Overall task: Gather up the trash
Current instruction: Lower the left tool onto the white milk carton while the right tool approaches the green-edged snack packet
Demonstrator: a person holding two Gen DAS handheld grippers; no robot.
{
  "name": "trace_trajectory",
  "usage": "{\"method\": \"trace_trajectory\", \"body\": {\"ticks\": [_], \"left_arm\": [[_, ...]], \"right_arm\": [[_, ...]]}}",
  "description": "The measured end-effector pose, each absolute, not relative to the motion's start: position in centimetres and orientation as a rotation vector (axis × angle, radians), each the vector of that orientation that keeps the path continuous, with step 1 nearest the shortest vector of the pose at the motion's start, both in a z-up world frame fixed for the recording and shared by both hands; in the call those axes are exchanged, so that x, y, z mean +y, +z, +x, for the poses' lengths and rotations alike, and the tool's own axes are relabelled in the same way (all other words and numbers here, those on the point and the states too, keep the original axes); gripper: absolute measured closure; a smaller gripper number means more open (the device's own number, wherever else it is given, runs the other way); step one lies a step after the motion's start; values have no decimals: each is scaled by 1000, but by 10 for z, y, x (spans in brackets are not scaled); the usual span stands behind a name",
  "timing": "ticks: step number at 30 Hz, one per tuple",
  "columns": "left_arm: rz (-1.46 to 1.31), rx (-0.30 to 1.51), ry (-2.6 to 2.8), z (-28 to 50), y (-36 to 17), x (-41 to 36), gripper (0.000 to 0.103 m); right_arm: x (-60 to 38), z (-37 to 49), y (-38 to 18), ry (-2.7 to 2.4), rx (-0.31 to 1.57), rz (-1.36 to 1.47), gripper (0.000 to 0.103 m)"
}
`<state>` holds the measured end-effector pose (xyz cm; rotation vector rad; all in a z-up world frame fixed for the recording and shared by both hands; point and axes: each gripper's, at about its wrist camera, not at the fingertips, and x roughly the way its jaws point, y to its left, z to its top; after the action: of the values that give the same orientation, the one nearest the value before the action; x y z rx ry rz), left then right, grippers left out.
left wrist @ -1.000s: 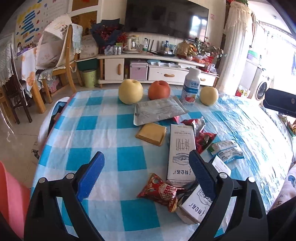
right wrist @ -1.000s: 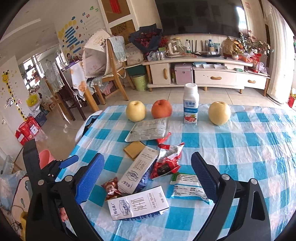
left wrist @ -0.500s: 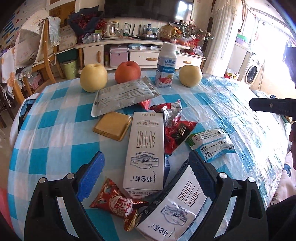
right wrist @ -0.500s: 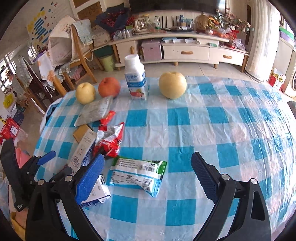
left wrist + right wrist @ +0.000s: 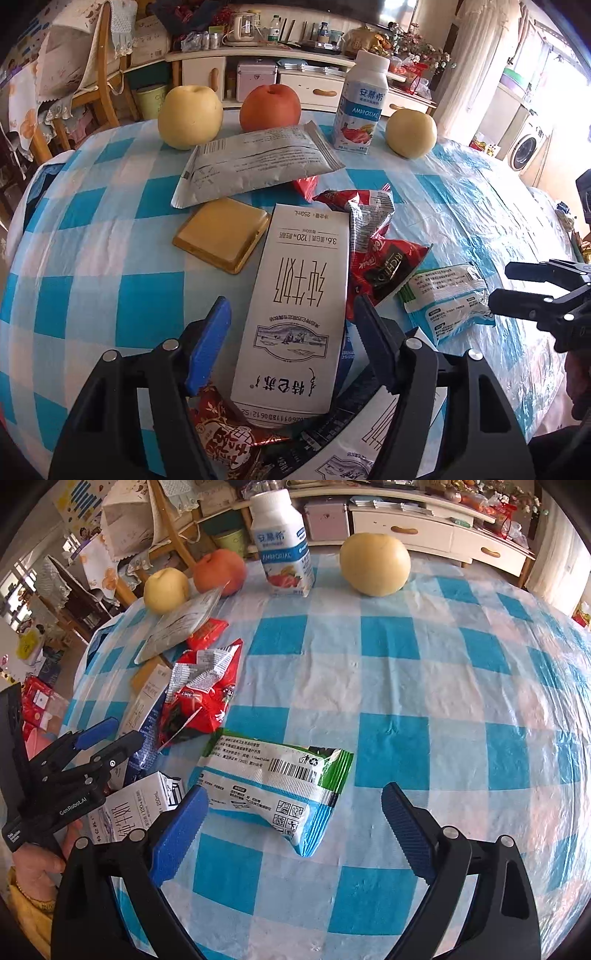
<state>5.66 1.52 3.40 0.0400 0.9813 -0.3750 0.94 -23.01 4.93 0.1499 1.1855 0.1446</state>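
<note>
A white milk carton (image 5: 299, 295) lies flat on the checked cloth between the jaws of my left gripper (image 5: 291, 306). Those jaws are closing, with a small gap left on each side of the carton. Under that gripper lie a second carton (image 5: 369, 443) and a red snack wrapper (image 5: 225, 439). My right gripper (image 5: 295, 794) hangs open just above a green-and-white packet (image 5: 273, 786), touching nothing. A crumpled red foil bag (image 5: 199, 698), a grey pouch (image 5: 251, 162) and a flat yellow box (image 5: 221, 232) lie behind them.
Two yellow pears (image 5: 190, 116) (image 5: 412, 133), a red apple (image 5: 269, 107) and a yoghurt bottle (image 5: 360, 107) stand along the far side of the table (image 5: 424, 686). Beyond it are a TV cabinet (image 5: 295, 74) and a wooden chair (image 5: 99, 74). A hand (image 5: 40, 864) holds the left gripper.
Both grippers came down and forward toward the table. The left jaws narrowed around the milk carton. The right gripper swung over to the green-and-white packet.
</note>
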Motion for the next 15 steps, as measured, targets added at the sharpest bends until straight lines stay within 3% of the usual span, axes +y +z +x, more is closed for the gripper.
{"method": "trace_trajectory", "body": {"ticks": [6, 15], "left_arm": [[59, 997, -364, 58, 27, 6, 44], [36, 979, -343, 58, 31, 11, 45]], "right_arm": [[-210, 15, 32, 163, 1212, 97, 9], [-194, 27, 22, 131, 1150, 65, 7]]}}
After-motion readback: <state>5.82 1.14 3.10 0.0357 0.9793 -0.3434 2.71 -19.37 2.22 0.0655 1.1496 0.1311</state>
